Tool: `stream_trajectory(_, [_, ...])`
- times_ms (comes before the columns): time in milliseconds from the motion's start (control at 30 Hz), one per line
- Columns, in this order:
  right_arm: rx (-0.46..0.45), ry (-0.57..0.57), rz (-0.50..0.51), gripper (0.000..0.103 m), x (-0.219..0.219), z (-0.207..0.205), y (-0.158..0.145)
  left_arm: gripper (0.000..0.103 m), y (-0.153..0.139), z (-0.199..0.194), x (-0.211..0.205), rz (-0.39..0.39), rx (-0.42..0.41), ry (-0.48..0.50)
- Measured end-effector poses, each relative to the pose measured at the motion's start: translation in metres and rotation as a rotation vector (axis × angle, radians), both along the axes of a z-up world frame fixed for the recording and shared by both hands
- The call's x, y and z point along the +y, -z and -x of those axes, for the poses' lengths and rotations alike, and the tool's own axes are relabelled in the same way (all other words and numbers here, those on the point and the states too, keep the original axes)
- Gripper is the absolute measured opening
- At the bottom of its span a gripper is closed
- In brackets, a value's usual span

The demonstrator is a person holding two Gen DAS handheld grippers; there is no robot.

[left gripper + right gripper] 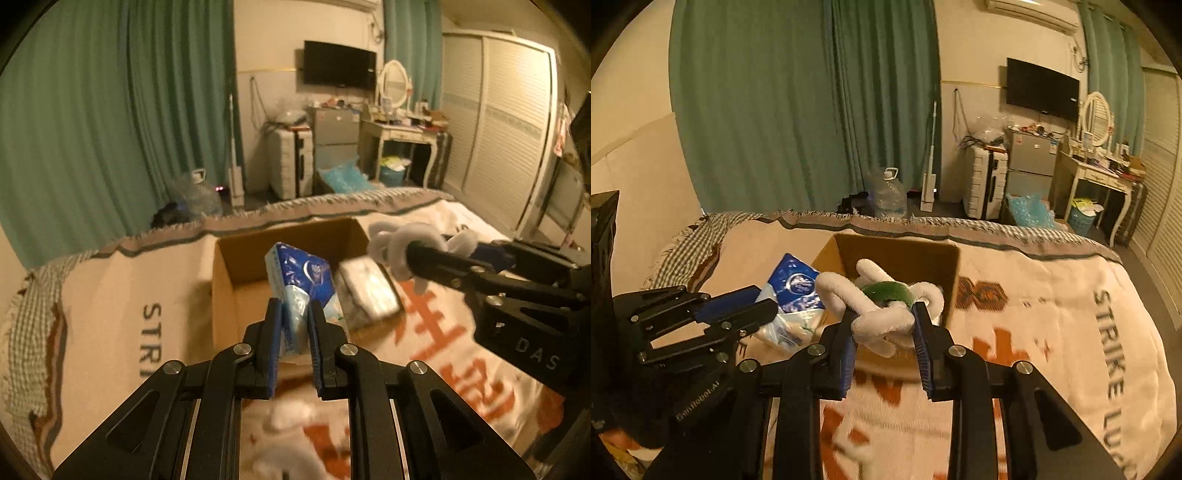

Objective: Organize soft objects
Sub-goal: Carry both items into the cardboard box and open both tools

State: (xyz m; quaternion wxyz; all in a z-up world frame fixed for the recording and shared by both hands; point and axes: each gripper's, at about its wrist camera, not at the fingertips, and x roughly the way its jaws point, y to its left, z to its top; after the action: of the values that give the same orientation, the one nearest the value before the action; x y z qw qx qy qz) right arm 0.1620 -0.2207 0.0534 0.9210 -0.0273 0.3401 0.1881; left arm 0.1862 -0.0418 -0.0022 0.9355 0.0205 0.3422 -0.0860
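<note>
Left wrist view: left gripper (pixel 294 314) clamped on a blue-and-white tissue pack (pixel 301 286), pack standing up between the pads and sticking out past the fingertips. Straight ahead of the tips, an open cardboard box (pixel 225 280) on a cream blanket (pixel 110 295) with orange print and dark lettering. Just right of the held pack, a blurred grey-white packet (pixel 369 291) at the box's right edge; can't tell if it is in the box or resting on the rim. Further right, the right gripper (pixel 421 254) comes in from the side, a fluffy white loop toy (pixel 406 240) wrapped around its fingers. Beyond the bed: green curtain (pixel 110 110), wall TV (pixel 340 64). Right wrist view: right gripper (pixel 884 326) closed on the white loop toy (pixel 879 314), plush loops bunched between the pads, a green piece (pixel 886 290) of the toy showing past the tips. Box (pixel 901 254) directly ahead and below the toy, toy above its near edge. To the left, the left gripper (pixel 753 306) in side view with the tissue pack (pixel 794 288) in its grip, near the box's left wall. Blanket (pixel 1052 314) below and to the right.
</note>
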Motion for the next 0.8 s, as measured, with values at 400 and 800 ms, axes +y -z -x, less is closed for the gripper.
stream_trajectory(400, [0.090, 0.032, -0.030, 0.030, 0.020, -0.133, 0.058, 0.018, 0.052, -0.087, 0.008, -0.050, -0.036, -0.015])
stream_trajectory(800, [0.066, 0.126, -0.062, 0.069, 0.000, -0.135, 0.047, 0.072, 0.018, -0.066, 0.013, -0.068, -0.038, -0.076])
